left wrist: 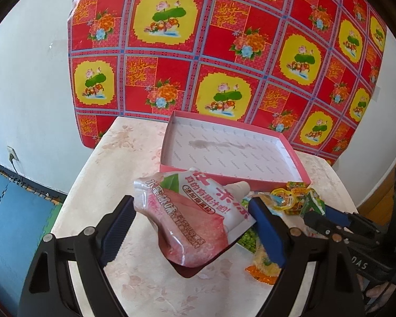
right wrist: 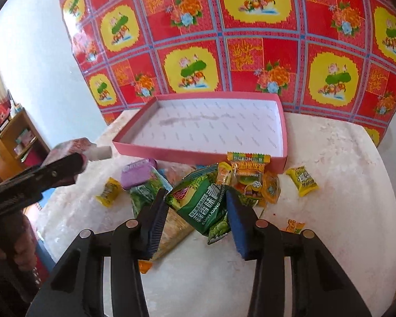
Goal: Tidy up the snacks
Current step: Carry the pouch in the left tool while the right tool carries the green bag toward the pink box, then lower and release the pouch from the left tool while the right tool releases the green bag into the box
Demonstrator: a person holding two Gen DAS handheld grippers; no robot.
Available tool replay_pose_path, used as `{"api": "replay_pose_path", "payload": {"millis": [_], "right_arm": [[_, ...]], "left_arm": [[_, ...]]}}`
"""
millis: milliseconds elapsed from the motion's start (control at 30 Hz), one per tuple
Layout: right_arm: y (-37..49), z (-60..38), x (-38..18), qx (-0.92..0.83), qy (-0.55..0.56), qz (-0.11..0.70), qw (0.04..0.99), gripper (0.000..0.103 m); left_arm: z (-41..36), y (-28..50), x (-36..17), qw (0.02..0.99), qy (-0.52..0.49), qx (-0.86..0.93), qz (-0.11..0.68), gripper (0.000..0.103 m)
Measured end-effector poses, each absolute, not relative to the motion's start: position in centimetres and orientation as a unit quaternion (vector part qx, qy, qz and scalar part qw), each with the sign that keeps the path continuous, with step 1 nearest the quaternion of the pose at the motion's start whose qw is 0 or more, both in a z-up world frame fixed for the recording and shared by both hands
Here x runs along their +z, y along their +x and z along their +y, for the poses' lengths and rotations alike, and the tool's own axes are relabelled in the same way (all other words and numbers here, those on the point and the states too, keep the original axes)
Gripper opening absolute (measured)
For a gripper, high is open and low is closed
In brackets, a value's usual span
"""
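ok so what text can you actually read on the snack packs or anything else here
"SUAN XIANG WEI" on the green pea bag in the right gripper.
"水蜜桃味" on the pink peach pouch in the left gripper.
Pink box lining print: too small to read.
Small yellow packets: blurred.

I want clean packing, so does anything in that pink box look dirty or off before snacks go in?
Yes. The pink box holds no snacks, but a greyish smear streaks across its white printed floor near the back wall, like a dried stain. The snack pile sits loose on the table outside the box.
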State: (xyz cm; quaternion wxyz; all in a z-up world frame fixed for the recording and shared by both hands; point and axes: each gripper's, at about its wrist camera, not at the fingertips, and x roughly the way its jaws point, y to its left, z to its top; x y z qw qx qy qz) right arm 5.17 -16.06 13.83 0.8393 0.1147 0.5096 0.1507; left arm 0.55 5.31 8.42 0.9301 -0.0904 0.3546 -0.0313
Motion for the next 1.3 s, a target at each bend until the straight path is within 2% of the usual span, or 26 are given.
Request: {"api": "replay_pose_path", "payload": {"millis": [767, 1300], "right_arm": [[11.8, -18.3, 17.7, 0.15, 0.111, 0.497, 0.847, 0.045], [18.0, -18.3, 14.8, 0.138, 0.12, 0.5, 0.847, 0.045]], "left_arm": [[2.8, 7.2, 13.3, 0.939, -0.064, -0.069, 0.331, 0.09], [1.9, 13.3, 11.9, 0.933, -0.062, -0.066, 0.349, 0.09]]}}
